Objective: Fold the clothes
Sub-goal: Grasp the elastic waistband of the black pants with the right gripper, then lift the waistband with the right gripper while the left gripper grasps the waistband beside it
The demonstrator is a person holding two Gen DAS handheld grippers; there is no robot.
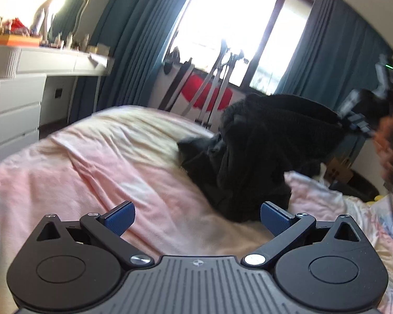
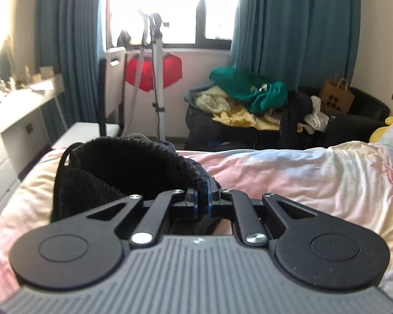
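Note:
A black knitted garment (image 1: 251, 154) hangs bunched above the bed with its lower part resting on the pink sheet (image 1: 91, 162). My right gripper (image 2: 202, 196) is shut on an edge of that black garment (image 2: 112, 172), which spreads out to the left of the fingers. From the left wrist view the right gripper (image 1: 353, 120) shows at the far right, holding the cloth up. My left gripper (image 1: 196, 218) stands open low over the sheet, just short of the garment's bottom edge, with nothing between its blue pads (image 1: 120, 217).
A white dresser (image 1: 15, 99) with a mirror stands to the left of the bed. Past the bed's far end are a metal stand (image 2: 156, 83), a red bag (image 2: 154, 70) and teal curtains. A dark chair (image 2: 249, 128) piled with green, yellow and white clothes sits at the right.

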